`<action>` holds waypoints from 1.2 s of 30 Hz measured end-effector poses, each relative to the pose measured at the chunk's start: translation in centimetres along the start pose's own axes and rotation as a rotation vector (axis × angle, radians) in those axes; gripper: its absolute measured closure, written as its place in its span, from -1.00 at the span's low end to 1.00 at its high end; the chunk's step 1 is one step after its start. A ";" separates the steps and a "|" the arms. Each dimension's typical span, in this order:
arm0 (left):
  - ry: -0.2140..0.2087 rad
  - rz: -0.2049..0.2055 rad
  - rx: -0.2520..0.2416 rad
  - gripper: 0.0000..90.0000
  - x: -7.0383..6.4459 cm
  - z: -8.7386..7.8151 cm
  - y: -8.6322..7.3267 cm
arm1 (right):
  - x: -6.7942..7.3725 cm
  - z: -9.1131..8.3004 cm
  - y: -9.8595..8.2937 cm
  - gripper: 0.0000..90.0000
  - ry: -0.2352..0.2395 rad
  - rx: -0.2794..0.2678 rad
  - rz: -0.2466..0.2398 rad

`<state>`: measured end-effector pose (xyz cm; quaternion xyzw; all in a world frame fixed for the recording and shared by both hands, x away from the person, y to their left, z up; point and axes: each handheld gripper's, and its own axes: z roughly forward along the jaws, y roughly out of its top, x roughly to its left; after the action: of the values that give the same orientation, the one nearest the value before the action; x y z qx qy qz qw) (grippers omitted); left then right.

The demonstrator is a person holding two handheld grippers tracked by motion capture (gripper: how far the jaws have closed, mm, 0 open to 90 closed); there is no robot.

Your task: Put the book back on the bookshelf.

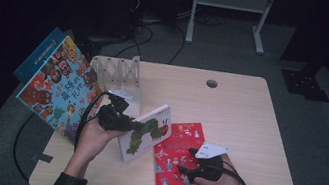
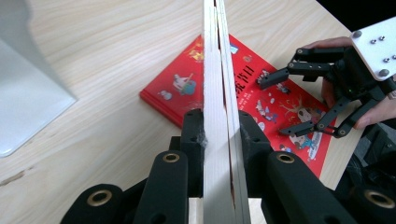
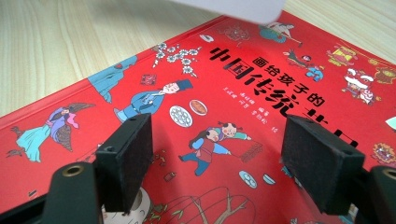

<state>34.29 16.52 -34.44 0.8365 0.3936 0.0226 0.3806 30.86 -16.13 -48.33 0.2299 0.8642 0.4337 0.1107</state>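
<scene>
My left gripper (image 1: 134, 126) is shut on a white caterpillar picture book (image 1: 148, 133), holding it tilted above the table's middle. In the left gripper view the book's page edges (image 2: 219, 93) run up between the jaws of my left gripper (image 2: 221, 135). A red picture book (image 1: 179, 158) lies flat on the table. My right gripper (image 1: 186, 161) hovers over it, open, with nothing between its jaws. In the right gripper view the red cover (image 3: 224, 93) lies just under my right gripper (image 3: 217, 149). The left gripper view also shows the red book (image 2: 271, 93) and the right gripper (image 2: 280, 105).
A white slatted book rack (image 1: 117, 74) stands at the table's back left. A large colourful animal book (image 1: 59, 87) leans beside it past the left edge, with a blue book (image 1: 40, 51) behind. The wooden table (image 1: 248, 127) has a cable hole (image 1: 211, 83).
</scene>
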 end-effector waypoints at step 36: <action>0.258 -0.166 -0.120 0.69 6.9 -4.1 -1.6 | -0.1 0.1 0.1 -0.49 -0.003 0.001 0.000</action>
<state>36.66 24.39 -34.34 0.7669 0.5051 0.1216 0.3768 30.98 -16.08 -48.33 0.2303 0.8644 0.4328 0.1117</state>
